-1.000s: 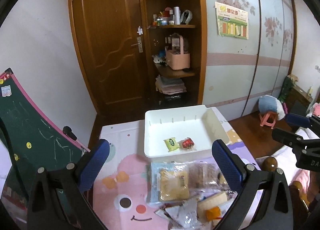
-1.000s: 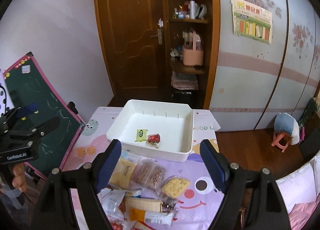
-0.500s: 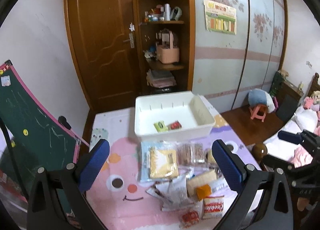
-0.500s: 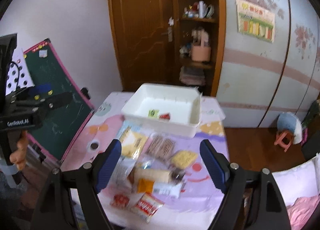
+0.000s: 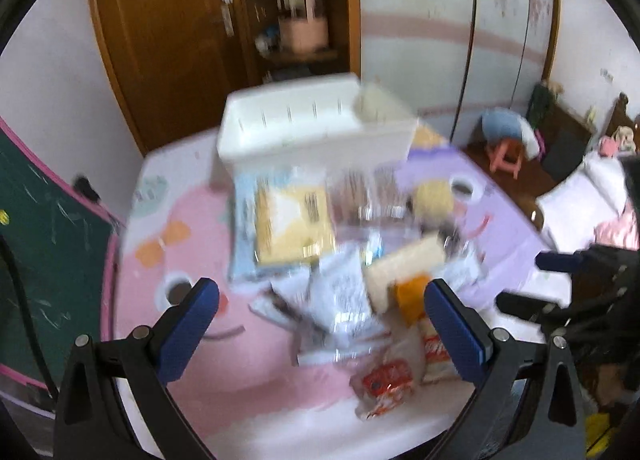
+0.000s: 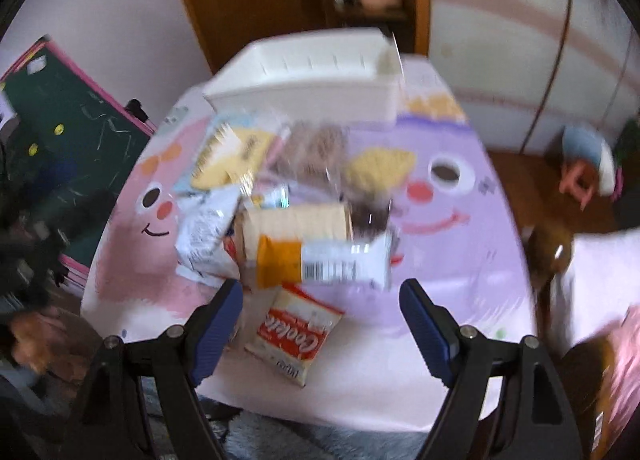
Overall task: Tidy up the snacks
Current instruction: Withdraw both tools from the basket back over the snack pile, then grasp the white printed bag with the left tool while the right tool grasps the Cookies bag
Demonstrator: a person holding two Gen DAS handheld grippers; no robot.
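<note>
Both views are motion-blurred. A white bin (image 5: pixel 316 132) (image 6: pixel 308 72) stands at the table's far side. Several snack packets lie heaped in front of it: a yellow cracker pack (image 5: pixel 294 222) (image 6: pixel 230 154), a white pouch (image 5: pixel 346 292) (image 6: pixel 206 226), an orange-and-white bar (image 6: pixel 320 262), a red-and-white Cookies pack (image 6: pixel 298 334) (image 5: pixel 436 352) and a red packet (image 5: pixel 384 382). My left gripper (image 5: pixel 318 324) is open and empty above the near part of the heap. My right gripper (image 6: pixel 320 324) is open and empty, over the Cookies pack.
The table wears a pink and purple cartoon-face cloth (image 5: pixel 208 348) (image 6: pixel 444 260). A green chalkboard (image 5: pixel 36 228) (image 6: pixel 76 132) leans at the left. A wooden door and shelf stand behind. A small pink stool (image 5: pixel 508 152) and bedding (image 5: pixel 580 200) are at the right.
Both grippers have pulled back and dropped toward the near end of the table. The snack heap now fills the views; the bin's inside is out of sight. Both stay open.
</note>
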